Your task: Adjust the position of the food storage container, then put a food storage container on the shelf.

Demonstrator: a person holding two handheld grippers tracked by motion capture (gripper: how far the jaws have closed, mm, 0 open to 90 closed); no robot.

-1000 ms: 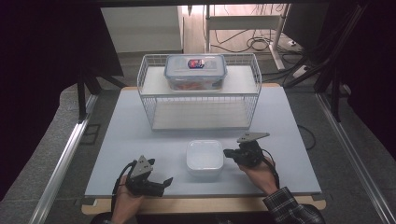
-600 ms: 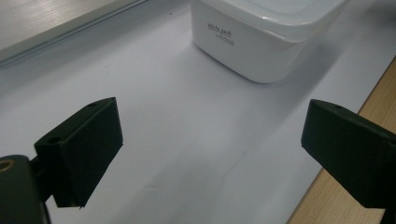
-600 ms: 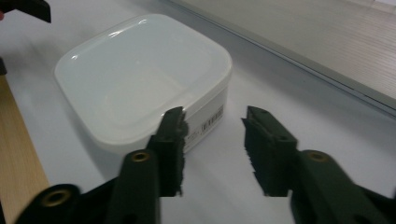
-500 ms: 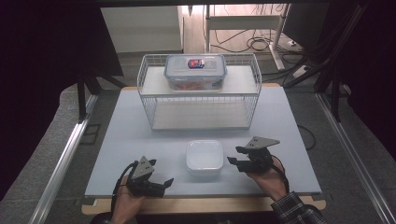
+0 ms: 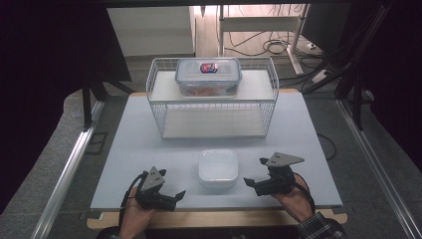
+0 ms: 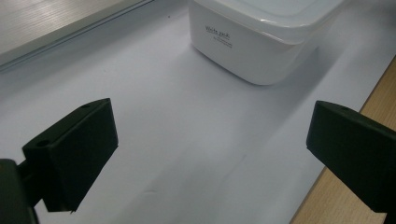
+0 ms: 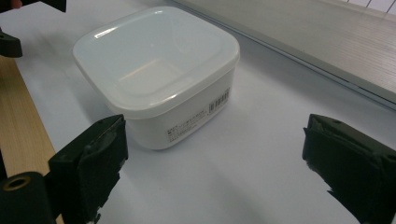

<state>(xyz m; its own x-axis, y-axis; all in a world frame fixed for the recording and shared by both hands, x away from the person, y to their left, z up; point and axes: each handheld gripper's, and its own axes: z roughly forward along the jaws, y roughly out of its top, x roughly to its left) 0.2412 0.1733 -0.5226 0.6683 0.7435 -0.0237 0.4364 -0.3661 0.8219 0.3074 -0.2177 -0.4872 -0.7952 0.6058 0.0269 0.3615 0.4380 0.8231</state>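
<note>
**Both grippers open, flanking lidded white container at table front**

Small white square container [image 5: 218,168], translucent lid on, sits on the pale sheet [image 5: 149,134] near the table's front edge, roughly centred. Printed text on one side wall in the left gripper view [image 6: 261,37]; barcode label on another wall in the right gripper view [image 7: 159,70].

Left gripper [image 5: 171,196]: held in the person's left hand [image 5: 134,216] at front left, resting low near the sheet's front edge, jaws spread wide, nothing between them. It points toward the container, apart from it. In its own view the jaws [image 6: 210,154] stand wide over bare sheet, container ahead.

Right gripper [image 5: 251,184]: held in the right hand [image 5: 293,201], plaid sleeve [image 5: 321,230] at the wrist, just right of the container, not touching. Grey three-cornered plate [image 5: 283,159] on top. Jaws wide apart, empty. In its own view [image 7: 215,168] the container sits ahead, nearer the left jaw, clear of both.

Behind: white wire rack [image 5: 214,97] with two shelves. On the top shelf a clear clip-lock food box [image 5: 208,75], round label on lid, orange contents, too blurred to name. Wooden table edge [image 5: 214,218] along the front. Cables on the floor [image 5: 271,47] beyond.
</note>
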